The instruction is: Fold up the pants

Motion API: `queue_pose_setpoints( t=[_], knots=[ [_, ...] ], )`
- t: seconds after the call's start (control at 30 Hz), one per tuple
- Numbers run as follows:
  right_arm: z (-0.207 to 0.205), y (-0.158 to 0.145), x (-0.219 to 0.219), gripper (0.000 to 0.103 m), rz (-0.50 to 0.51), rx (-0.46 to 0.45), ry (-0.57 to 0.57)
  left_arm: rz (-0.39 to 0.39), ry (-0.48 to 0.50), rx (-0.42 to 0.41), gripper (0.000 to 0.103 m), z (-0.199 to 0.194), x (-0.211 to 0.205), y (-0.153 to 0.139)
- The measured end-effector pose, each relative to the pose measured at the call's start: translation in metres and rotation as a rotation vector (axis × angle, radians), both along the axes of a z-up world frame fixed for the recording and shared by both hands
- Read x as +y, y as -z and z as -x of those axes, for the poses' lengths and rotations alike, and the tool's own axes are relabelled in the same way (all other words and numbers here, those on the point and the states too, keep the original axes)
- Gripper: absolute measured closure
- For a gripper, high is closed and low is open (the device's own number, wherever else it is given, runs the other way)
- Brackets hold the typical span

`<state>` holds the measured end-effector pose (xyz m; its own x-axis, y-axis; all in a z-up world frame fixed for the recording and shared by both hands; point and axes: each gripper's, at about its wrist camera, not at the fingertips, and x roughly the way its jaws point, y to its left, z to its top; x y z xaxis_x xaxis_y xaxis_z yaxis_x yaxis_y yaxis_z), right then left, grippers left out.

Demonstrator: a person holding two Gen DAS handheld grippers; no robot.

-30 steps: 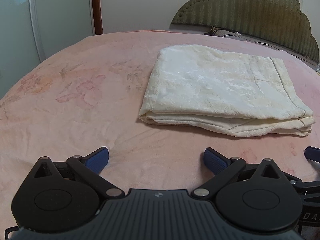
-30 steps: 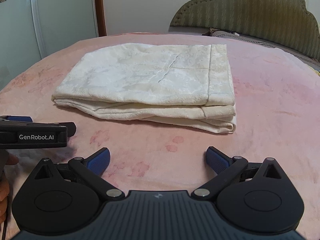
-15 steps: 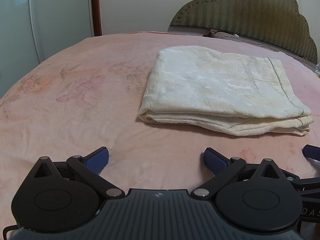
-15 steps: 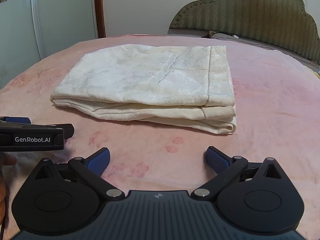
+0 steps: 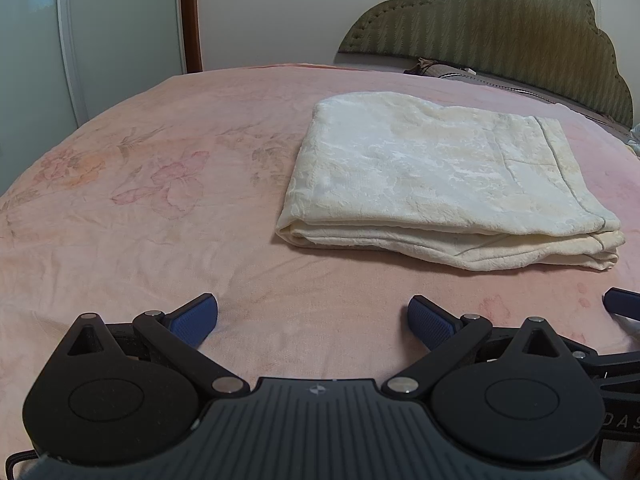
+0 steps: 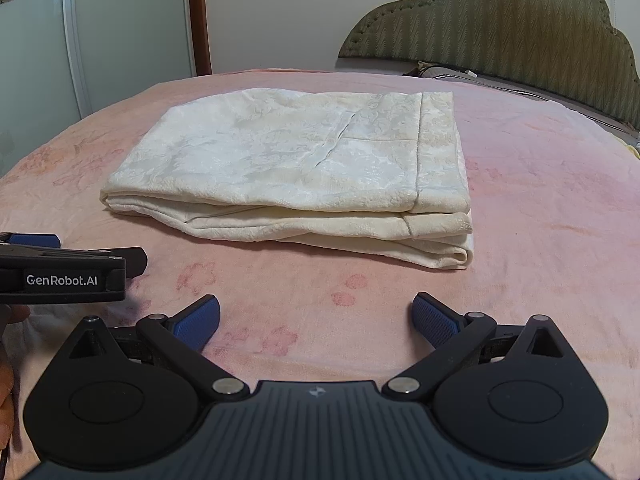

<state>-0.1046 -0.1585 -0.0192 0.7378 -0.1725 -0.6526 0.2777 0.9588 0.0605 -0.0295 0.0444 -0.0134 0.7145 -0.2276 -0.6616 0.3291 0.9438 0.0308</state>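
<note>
We see the cream pants lying folded into a flat, layered rectangle on the pink floral blanket that covers the bed. In the left wrist view the bundle sits ahead and to the right, its stacked edges facing us and its waistband end toward the right. In the right wrist view the same pants lie straight ahead, slightly left of centre, with a stitched seam and the waistband band visible on the top layer, and the thick folded corner nearest us at the right.

Our left gripper hovers low over the blanket, short of the pants, with its jaws spread wide and nothing between the blue pads. Our right gripper is held the same way: jaws wide apart, empty, above bare blanket and clear of the fabric. Neither tool touches the pants.

In the right wrist view the left gripper's body shows at the left edge, side on, near the pants' near left corner but apart from it. In the left wrist view a blue fingertip of the right gripper peeks in at the far right edge.

Beyond the bed stand an olive scalloped headboard and a white wardrobe door with small flower decals.
</note>
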Motion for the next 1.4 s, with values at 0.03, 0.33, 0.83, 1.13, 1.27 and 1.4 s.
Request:
queue_pose_setpoints(
  t=[0.03,0.33,0.83,1.13,1.27,1.4],
  knots=[
    [0.0001,0.0,-0.0003,0.0,0.0,0.0,0.0,0.001,0.001,0.0,0.0,0.0001,0.0002,-0.0001],
    [-0.0002,0.0001,0.0001,0.0,0.0,0.0,0.0,0.003,0.005,0.002,0.0,-0.0014,0.0003,-0.0002],
    [-0.0016,0.0007,0.0015,0.0,0.002,0.003,0.013,0.013,0.013,0.005,0.0,-0.0024,0.0018,0.0003],
    [-0.0042,0.0006,0.0056,0.0,0.007,0.013,0.07,0.004,0.02,0.004,0.0,-0.0013,0.0023,0.0004],
    [-0.0038,0.0009,0.0065,0.0,0.008,0.009,0.069,0.002,0.021,0.004,0.0,-0.002,0.0026,0.0006],
    [-0.0043,0.0009,0.0068,0.0,0.007,0.009,0.07,0.003,0.022,0.004,0.0,-0.0026,0.0029,0.0005]
  ],
)
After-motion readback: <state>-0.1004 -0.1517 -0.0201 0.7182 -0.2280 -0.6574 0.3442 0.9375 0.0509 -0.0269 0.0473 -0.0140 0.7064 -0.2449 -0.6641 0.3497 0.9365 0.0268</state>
